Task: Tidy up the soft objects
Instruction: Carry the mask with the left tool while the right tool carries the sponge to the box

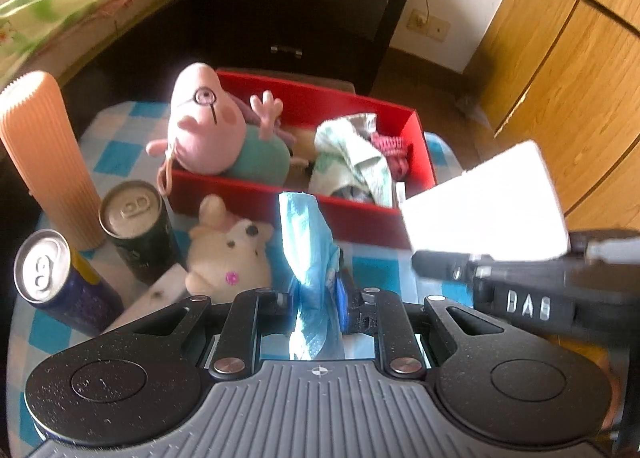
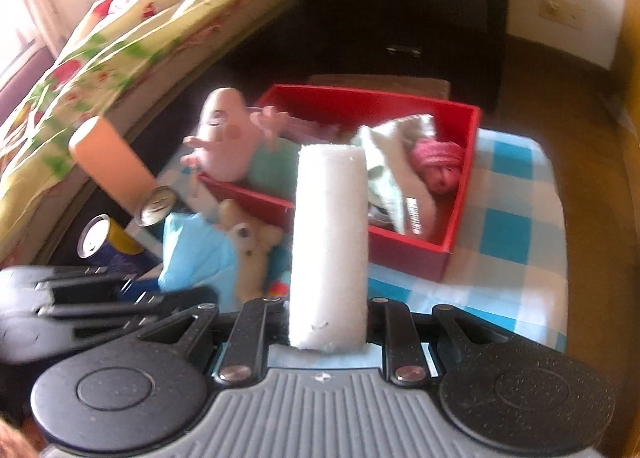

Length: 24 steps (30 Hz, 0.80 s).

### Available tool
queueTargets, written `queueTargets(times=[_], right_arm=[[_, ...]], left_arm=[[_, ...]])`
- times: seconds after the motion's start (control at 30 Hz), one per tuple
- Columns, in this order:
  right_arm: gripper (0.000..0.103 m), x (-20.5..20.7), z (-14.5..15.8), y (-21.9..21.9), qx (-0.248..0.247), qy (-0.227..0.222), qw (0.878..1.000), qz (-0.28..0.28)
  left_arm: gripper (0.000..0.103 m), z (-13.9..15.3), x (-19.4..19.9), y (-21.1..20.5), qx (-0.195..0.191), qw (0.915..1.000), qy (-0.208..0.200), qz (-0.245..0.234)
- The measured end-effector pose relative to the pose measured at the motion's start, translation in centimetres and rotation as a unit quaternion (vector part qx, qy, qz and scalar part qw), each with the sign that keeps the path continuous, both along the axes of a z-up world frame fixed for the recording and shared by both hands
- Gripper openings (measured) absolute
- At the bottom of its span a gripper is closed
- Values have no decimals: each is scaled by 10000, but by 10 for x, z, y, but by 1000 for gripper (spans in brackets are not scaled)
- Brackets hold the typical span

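Note:
My left gripper (image 1: 320, 298) is shut on a light blue cloth (image 1: 310, 258), held above the checked table just in front of the red box (image 1: 280, 202). My right gripper (image 2: 328, 322) is shut on a white foam block (image 2: 330, 242), raised in front of the box (image 2: 412, 254); the block also shows in the left wrist view (image 1: 484, 206). In the box lie a pink pig plush (image 1: 208, 126), a pale green cloth (image 1: 352, 162) and a pink knitted item (image 1: 392, 150). A cream bear plush (image 1: 228, 250) lies on the table in front of the box.
Two drink cans (image 1: 132, 226) (image 1: 52, 278) and a tall orange ribbed cylinder (image 1: 44, 158) stand at the table's left. A white block (image 1: 160, 294) lies by the cans. A bed (image 2: 100, 50), a dark drawer cabinet (image 1: 304, 10) and wooden doors (image 1: 568, 58) surround the table.

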State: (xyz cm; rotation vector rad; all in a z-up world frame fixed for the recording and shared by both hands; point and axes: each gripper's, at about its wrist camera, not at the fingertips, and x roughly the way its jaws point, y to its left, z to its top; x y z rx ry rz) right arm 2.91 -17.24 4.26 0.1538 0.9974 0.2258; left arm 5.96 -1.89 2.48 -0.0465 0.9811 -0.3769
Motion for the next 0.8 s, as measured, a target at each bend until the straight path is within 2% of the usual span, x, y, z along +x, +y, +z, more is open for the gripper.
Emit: queueTargets(times=[0.37,0.8], right_arm=[[0,-15,18,20,-63,-305,9991,281],[0,-10,41,15,-3,-763,9971,35]], left_arm=[[18,17,4,-1,-17,9995,-311,75],[19,44,22,-14,-104,9968,-783,134]])
